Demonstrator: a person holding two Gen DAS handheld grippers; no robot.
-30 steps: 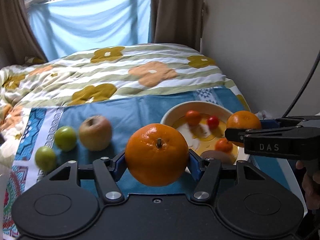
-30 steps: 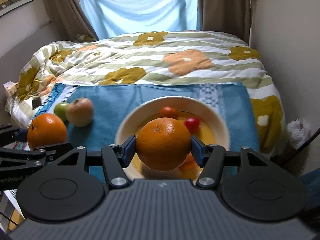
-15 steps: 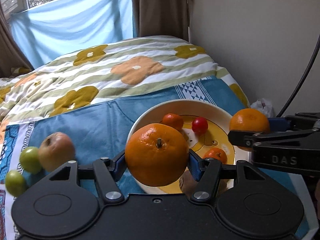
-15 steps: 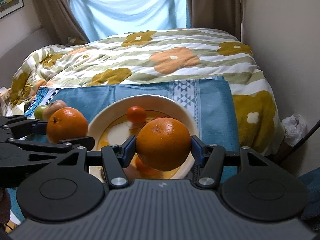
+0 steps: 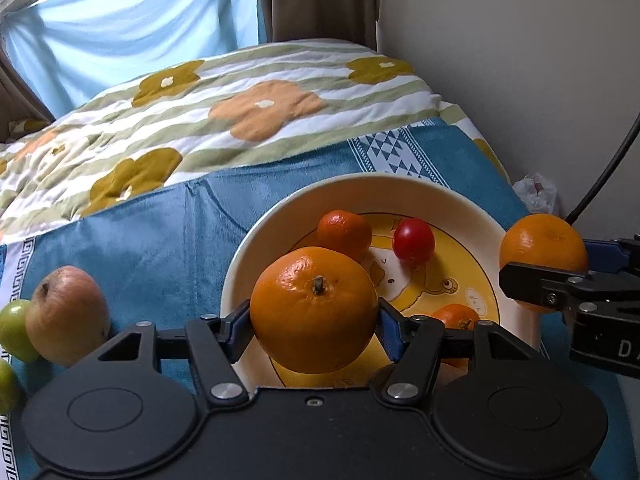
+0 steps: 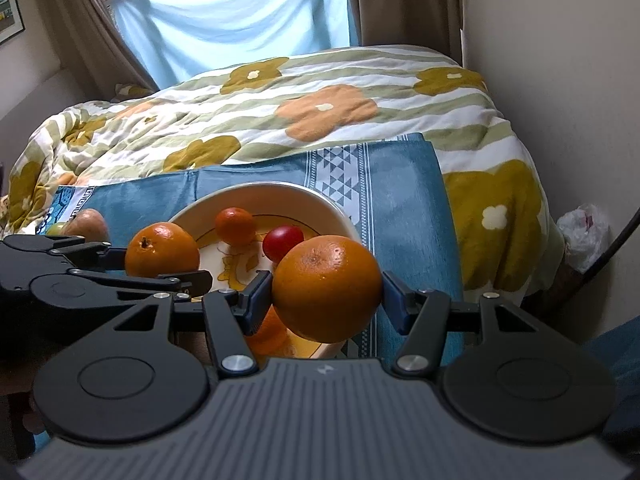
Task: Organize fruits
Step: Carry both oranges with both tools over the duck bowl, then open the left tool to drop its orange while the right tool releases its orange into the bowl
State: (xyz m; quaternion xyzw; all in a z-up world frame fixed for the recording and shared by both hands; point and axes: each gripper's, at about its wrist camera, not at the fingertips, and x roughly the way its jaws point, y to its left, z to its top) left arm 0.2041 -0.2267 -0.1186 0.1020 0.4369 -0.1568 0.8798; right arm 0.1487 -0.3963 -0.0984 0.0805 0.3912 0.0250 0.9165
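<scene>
A small orange [image 5: 456, 316] in the bowl [image 5: 360, 194] is half hidden behind the left gripper [image 5: 314, 330]. Only the left wrist view shows 2 green fruits [image 5: 14, 330] beside the apple [image 5: 66, 316], left of the bowl. Each gripper's jaws clamp 1 large orange [image 5: 314, 310] above the bowl: the right gripper [image 6: 326, 306] holds its orange [image 6: 327, 288] over the right rim.
</scene>
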